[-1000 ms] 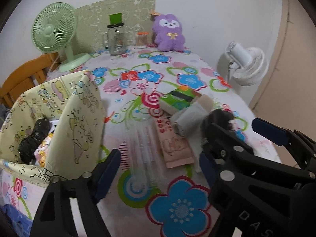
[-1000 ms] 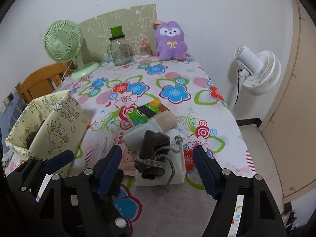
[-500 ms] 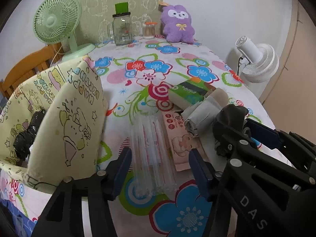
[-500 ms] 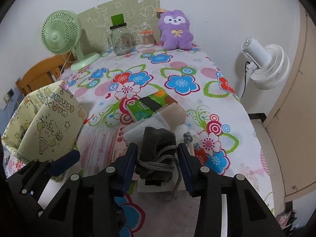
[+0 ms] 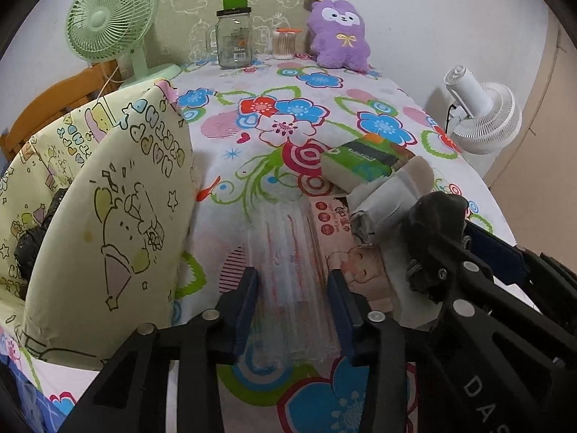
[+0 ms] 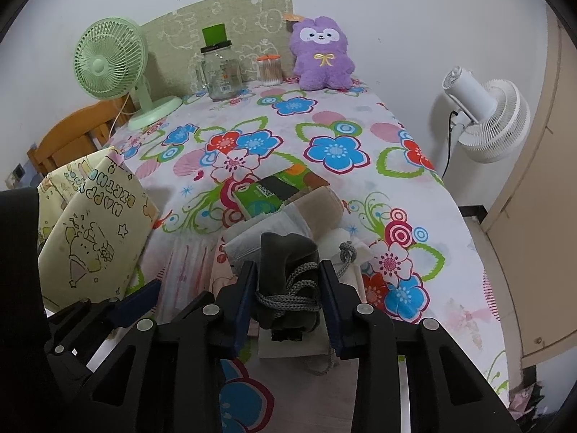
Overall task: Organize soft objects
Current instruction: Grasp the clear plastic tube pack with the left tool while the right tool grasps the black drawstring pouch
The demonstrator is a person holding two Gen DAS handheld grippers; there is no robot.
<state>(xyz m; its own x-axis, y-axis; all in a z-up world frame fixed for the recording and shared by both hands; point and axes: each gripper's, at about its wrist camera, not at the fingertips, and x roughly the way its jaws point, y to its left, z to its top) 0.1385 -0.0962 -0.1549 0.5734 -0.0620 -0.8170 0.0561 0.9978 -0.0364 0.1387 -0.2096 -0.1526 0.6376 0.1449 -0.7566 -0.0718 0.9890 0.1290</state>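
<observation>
Flower-print tablecloth-covered table (image 6: 360, 115) fills both views. Pale yellow cartoon-print fabric bag (image 5: 108, 216) stands open at table's left edge, black bundle inside. Clear plastic packet (image 5: 288, 270) lies flat on cloth just right of bag. Dark grey cloth pouch with grey drawstring cord (image 6: 288, 274) lies on white cloth near front edge, beside rolled grey-white fabric.

Left gripper (image 5: 293, 288): jaws closing, narrow gap, blue pads flanking clear packet's sides.

Right gripper (image 6: 287, 283): jaws closing, pads pressed against dark pouch's sides.

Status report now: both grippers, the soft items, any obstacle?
Left gripper closing around clear packet. Right gripper closing on dark pouch. Yellow bag open, nothing in the way.
</observation>
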